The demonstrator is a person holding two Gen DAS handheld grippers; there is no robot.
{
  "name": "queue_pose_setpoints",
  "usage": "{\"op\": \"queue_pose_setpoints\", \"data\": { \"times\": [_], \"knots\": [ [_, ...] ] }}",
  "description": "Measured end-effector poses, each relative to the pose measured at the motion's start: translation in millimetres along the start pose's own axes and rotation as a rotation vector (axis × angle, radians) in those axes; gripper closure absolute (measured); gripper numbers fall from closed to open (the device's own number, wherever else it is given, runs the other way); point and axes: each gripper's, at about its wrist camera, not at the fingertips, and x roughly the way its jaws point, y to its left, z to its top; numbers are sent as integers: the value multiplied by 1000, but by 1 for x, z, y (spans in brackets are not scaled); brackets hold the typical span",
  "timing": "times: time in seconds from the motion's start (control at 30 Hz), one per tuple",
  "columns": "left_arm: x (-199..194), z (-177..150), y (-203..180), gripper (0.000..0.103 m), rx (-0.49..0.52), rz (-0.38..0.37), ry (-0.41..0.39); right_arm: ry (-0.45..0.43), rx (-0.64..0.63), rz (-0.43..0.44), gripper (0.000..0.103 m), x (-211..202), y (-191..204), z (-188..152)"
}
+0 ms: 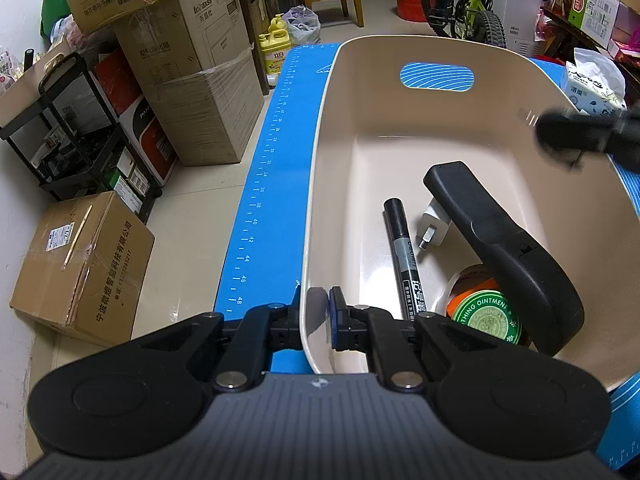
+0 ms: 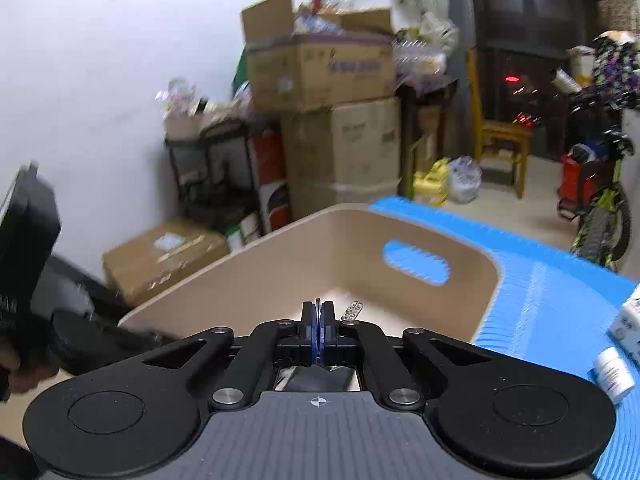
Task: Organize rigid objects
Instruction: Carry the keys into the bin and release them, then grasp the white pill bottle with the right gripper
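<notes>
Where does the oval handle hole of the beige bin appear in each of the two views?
Left wrist view: the handle hole is in the far wall of the beige bin, upper middle of the picture, with blue showing through it.
Right wrist view: the handle hole is right of centre, in the far wall of the bin, above the shut right tool.
Shared landmark: the blue mat under the bin.

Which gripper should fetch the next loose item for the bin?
Right, probably. The left gripper is clamped on the bin rim, steadying it. The right gripper is shut and empty above the bin, with small white bottles on the blue mat at its side.
</notes>
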Motion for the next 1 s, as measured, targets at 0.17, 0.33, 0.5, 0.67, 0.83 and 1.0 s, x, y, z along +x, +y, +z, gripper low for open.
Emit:
{"op": "queue_pose_setpoints", "data": {
  "times": [0.17,0.33,0.5,0.67,0.83,1.0],
  "knots": [
    [0,0,0,91,0,0,0,102,-25,36,90,16,12,-11],
    [0,0,0,91,0,0,1,184,-39,62,87,29,16,-21],
    [0,0,2,91,0,0,2,169,-23,65,66,24,9,-19],
    [0,1,2,91,1,2,3,73,31,31,49,0,-19,-7],
    [-1,1,3,90,6,4,4,-7,136,-67,41,-23,-68,2],
    [-1,1,1,90,14,7,6,1,152,-220,37,-35,-121,-7]
  ]
}}
